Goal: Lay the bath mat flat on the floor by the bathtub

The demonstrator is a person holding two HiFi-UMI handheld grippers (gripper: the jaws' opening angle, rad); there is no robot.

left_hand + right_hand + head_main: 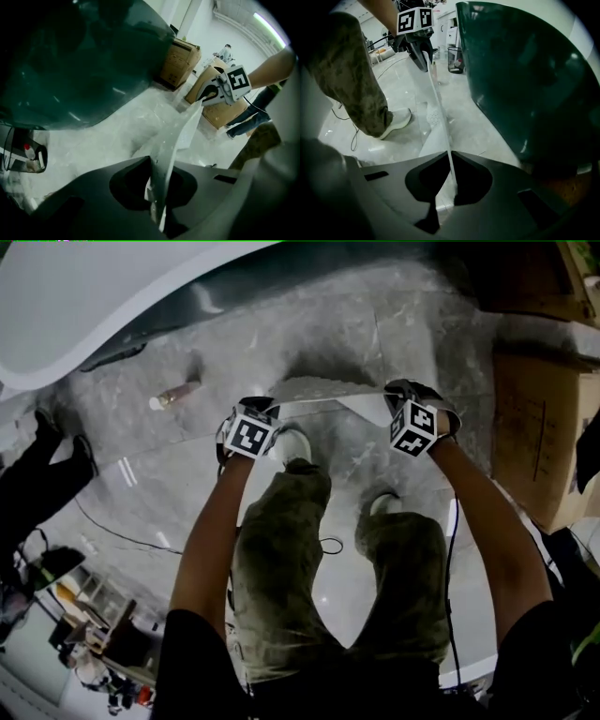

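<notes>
Gripping bath mat [323, 390], left gripper [265, 409] and right gripper [401, 390] clamped on its edge, bathtub [84, 306] cropped.

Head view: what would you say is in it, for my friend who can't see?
Looking down, a person holds a white bath mat stretched between the left tool and the right tool, both shut on its edge, above a grey floor beside the bathtub. A small bottle lies nearby.
</notes>
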